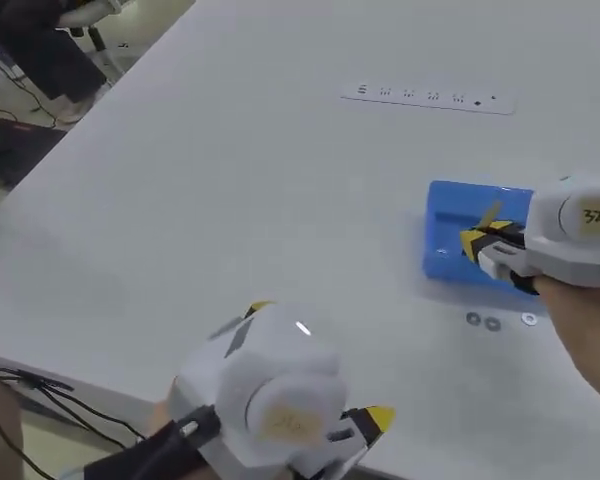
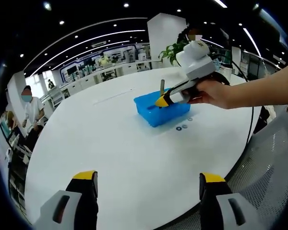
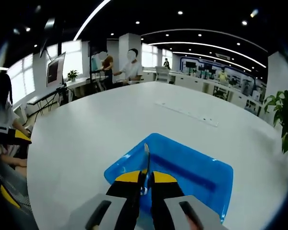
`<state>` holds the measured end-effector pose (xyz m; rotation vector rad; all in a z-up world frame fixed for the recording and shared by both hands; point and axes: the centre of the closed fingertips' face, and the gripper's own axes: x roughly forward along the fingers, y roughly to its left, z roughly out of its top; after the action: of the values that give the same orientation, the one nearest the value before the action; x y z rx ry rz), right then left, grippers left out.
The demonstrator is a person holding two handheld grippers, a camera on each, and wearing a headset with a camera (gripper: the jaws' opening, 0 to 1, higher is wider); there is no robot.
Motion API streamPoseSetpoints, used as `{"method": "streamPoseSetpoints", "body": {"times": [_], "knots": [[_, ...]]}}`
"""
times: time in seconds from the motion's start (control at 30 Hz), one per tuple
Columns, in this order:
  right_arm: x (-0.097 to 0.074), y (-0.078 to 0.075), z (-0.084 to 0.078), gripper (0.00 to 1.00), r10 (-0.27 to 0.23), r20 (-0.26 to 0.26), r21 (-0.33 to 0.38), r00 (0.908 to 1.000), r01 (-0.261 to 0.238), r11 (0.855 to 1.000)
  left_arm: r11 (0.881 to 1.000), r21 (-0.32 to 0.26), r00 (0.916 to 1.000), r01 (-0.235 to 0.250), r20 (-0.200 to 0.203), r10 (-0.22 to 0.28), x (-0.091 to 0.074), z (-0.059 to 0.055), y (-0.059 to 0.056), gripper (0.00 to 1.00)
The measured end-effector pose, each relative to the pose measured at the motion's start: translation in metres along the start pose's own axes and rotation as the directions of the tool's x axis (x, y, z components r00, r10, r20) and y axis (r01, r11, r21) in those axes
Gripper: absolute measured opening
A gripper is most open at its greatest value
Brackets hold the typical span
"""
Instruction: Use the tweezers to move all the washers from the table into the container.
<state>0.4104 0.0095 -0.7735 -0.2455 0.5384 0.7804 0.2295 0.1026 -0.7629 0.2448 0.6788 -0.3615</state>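
The right hand-held gripper point(image 3: 145, 177) is clamped tight on the tweezers point(image 3: 146, 158), whose tips hang over the blue container point(image 3: 197, 172). Three washers point(image 1: 493, 324) lie on the counter point(image 1: 230, 180) just beside it. The left hand-held gripper point(image 2: 148, 176) is spread wide, holding nothing.
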Motion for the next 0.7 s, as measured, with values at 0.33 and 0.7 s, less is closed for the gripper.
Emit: {"method": "streamPoseSetpoints", "body": {"times": [0.33,0.7], "knots": [[-0.004,-0.004,0.002,0.04,0.008,-0.01,0.083,0.9999,-0.007,0.997,1.0,0.015,0.9999,-0.015,-0.004,0.015,-0.001,-0.001,0.002,0.87],[-0.038,0.001,0.031,0.04,0.008,0.071,0.062,0.9974,-0.012,0.998,0.999,0.029,0.9998,-0.021,0.002,0.021,-0.001,0.0,0.002,0.87]]}}
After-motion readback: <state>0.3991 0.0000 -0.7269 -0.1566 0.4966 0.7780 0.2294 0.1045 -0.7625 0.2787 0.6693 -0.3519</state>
